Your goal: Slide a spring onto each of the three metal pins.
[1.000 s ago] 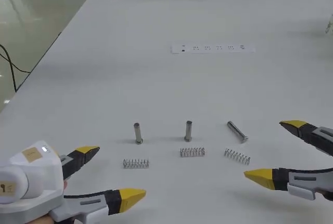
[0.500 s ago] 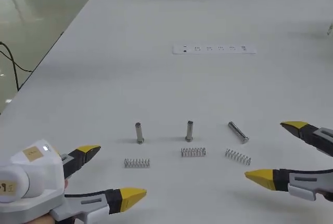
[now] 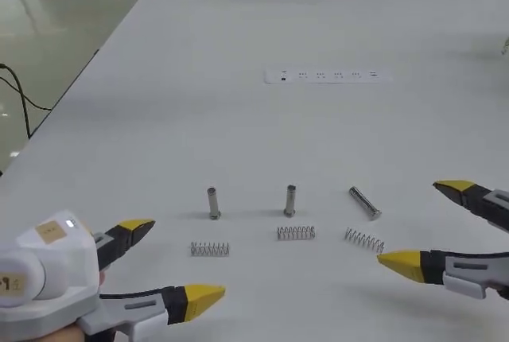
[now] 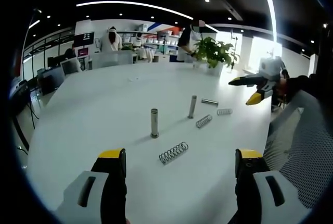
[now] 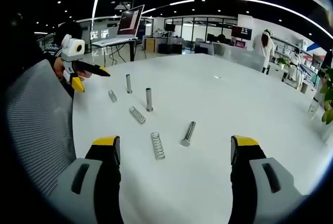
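Three metal pins sit in a row on the white table: the left pin and middle pin stand upright, the right pin lies on its side. In front of each lies a spring: left spring, middle spring, right spring. My left gripper is open at the near left, just short of the left spring. At the near right my right gripper is open, empty, close beside the right spring and the lying pin.
A white power strip lies flat farther back on the table. The table's left edge drops to a glossy floor with a dark cable. Chairs stand beyond the far edge. People stand far off in the office.
The right gripper has dropped slightly lower and to the right in the head view. Pins, springs and the left gripper keep their places.
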Tool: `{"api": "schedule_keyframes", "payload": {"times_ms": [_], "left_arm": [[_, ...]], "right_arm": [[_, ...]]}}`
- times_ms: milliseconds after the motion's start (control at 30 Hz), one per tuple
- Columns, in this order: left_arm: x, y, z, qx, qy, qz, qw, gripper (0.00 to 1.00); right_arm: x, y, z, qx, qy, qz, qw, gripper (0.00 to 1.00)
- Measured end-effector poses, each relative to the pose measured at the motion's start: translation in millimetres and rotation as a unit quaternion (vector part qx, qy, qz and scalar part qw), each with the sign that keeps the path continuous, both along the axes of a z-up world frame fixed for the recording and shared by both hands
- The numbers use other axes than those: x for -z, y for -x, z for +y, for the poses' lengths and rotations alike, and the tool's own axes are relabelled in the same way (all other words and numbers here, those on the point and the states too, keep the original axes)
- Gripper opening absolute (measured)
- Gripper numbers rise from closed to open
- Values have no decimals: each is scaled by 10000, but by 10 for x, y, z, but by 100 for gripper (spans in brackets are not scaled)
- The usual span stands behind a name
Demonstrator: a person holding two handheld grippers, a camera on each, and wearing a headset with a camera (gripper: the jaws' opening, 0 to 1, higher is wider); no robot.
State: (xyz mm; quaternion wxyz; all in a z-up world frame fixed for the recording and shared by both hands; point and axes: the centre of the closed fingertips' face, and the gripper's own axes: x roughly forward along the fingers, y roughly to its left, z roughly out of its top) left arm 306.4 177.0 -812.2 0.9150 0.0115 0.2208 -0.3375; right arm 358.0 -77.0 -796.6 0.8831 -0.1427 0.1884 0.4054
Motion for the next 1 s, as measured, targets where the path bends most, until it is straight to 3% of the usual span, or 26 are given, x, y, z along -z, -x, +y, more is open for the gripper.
{"api": "schedule_keyframes", "payload": {"times_ms": [367,800,1000], "left_arm": [[-31,-2,-16,0,14,-42,10000,85],[-95,-11,-21,7,21,-109,9999,85],[-109,2,-23,21,-3,-118,9999,85]], "right_arm": [[-212,-224,28,-110,270,-104,9995,85],[-162,-573,180,-40,691,32,9976,77],[-62,-688,235,50,929,253,9953,67]]}}
